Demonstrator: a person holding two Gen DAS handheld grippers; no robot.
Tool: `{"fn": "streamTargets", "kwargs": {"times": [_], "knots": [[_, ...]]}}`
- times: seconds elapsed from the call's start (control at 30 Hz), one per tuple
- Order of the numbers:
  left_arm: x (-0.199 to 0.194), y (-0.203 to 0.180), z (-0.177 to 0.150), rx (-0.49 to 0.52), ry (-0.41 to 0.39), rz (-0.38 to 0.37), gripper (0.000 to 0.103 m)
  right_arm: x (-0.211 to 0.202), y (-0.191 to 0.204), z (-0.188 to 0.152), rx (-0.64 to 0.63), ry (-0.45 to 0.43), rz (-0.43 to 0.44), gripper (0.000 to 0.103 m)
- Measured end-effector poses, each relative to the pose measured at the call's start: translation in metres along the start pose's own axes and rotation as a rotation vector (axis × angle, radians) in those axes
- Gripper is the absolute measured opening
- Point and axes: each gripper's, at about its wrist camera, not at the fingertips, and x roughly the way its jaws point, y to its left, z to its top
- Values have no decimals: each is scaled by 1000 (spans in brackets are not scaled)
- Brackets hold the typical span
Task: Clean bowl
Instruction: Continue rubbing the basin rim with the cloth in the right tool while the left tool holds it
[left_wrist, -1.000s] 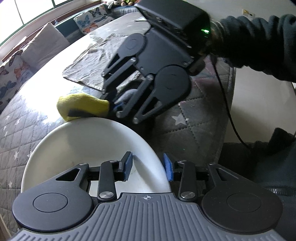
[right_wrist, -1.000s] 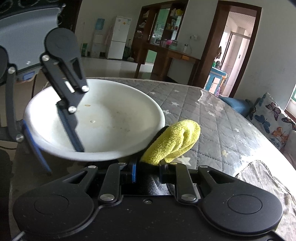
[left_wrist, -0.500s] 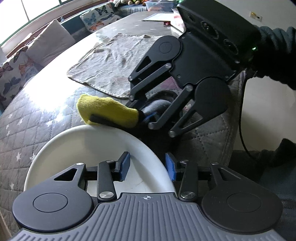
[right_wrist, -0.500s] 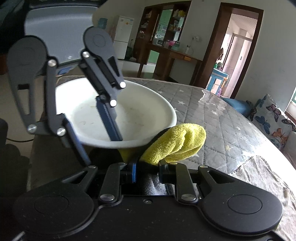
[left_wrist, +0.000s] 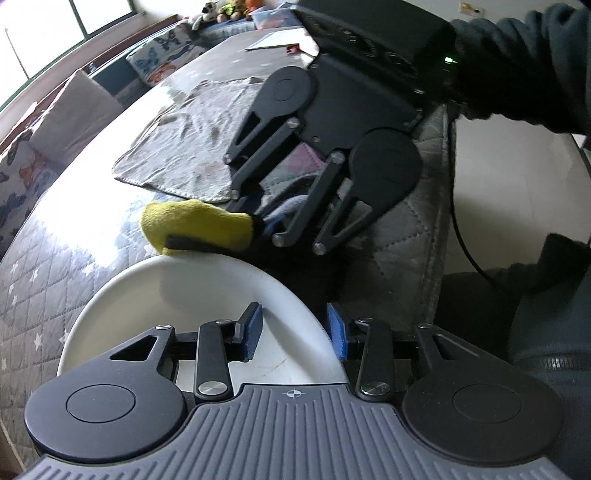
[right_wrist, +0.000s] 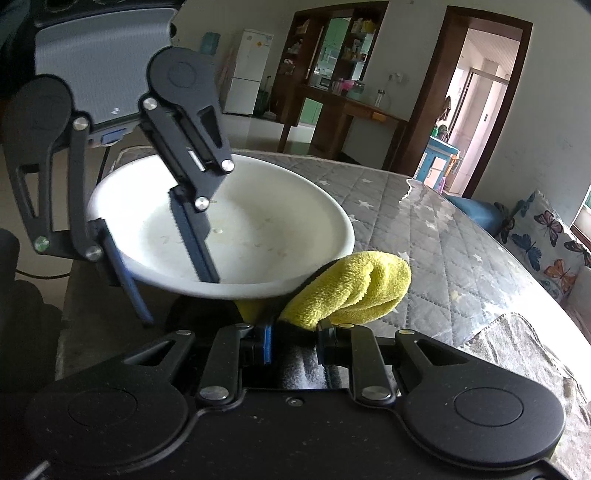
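Note:
A white bowl (left_wrist: 184, 295) (right_wrist: 258, 229) with faint specks of residue is tilted above the table. My left gripper (left_wrist: 293, 330) (right_wrist: 177, 295) is shut on its near rim, one blue pad inside and one outside. A folded yellow cloth (left_wrist: 199, 225) (right_wrist: 354, 284) is pinched in my right gripper (right_wrist: 295, 343) (left_wrist: 264, 225), which is shut on it. The cloth lies against the outside of the bowl's opposite rim, partly tucked under it in the right wrist view.
A grey quilted star-pattern cover (left_wrist: 55, 266) (right_wrist: 424, 229) spreads over the table. A crumpled grey towel (left_wrist: 192, 136) (right_wrist: 517, 350) lies beyond the cloth. A dark sleeve (left_wrist: 524, 66) and a black cable (left_wrist: 461, 229) are at the right. Butterfly cushions (right_wrist: 546, 240) line the far side.
The bowl has risen and tilted in my left gripper and come closer to the cloth, so its rim now overlaps the cloth. The right gripper keeps hold of the cloth.

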Motion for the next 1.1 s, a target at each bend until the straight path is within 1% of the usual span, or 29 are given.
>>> {"fn": "streamTargets", "kwargs": {"times": [0.3, 0.47, 0.6, 0.8, 0.93, 1.1], "knots": [[5, -6, -2, 10, -7, -11, 39, 14, -12, 5, 8, -8, -12, 23], [2, -3, -3, 8, -12, -20, 39, 22, -20, 7, 14, -13, -13, 23], [2, -1, -3, -26, -18, -20, 39, 25, -24, 7, 35, -18, -18, 23], [0, 1, -6, -82, -21, -17, 38, 18, -21, 5, 57, -9, -32, 23], [-1, 3, -9, -133, -27, -12, 38, 13, -17, 4, 92, 4, -63, 23], [-4, 3, -12, -165, -36, 10, 38, 7, -11, 2, 126, 15, -107, 23]]}}
